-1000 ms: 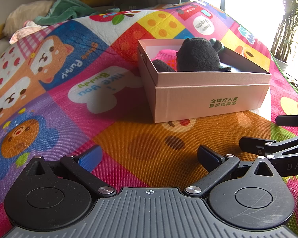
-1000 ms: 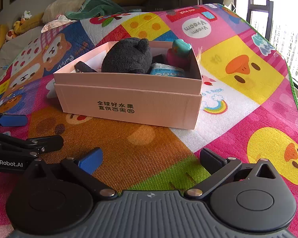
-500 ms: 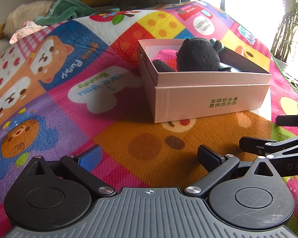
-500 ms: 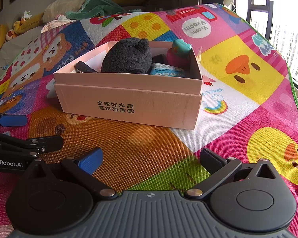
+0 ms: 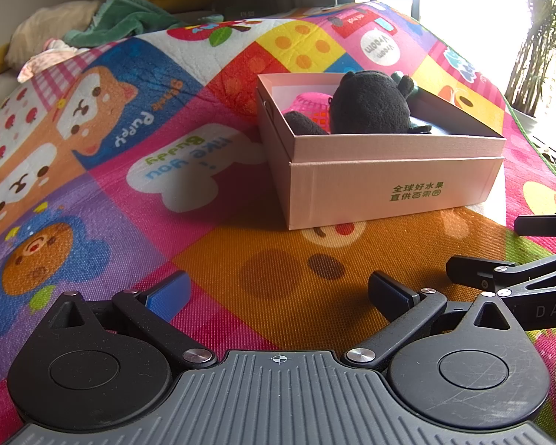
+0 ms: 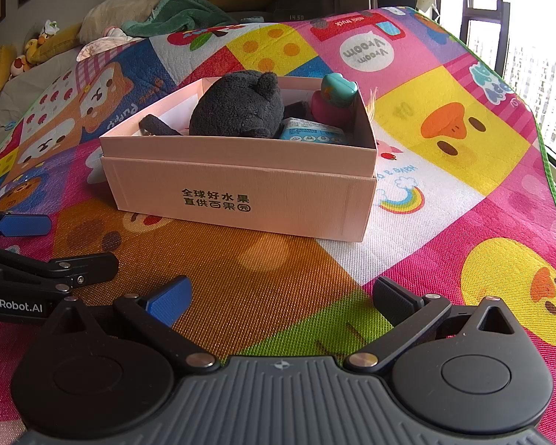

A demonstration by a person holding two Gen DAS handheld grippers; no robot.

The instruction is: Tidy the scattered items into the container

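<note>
On play mat (image 6: 444,200), pink box (image 6: 241,193) ahead, left gripper (image 5: 278,293) and right gripper (image 6: 281,296) fingers spread, empty, bare mat between

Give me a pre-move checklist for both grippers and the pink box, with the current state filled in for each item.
1. Left gripper empty and open: ok, nothing between its fingers.
2. Right gripper empty and open: ok, its fingers are spread over bare mat.
3. Pink box upright on the play mat: ok.
4. Items inside the box: ok, the black plush, the teal-and-pink toy and the blue packet sit within its walls.
5. Stray items left on the mat: cannot tell, none show in either view, but the mat runs beyond both.
6. Grippers clear of each other: ok, side by side and apart.
</note>
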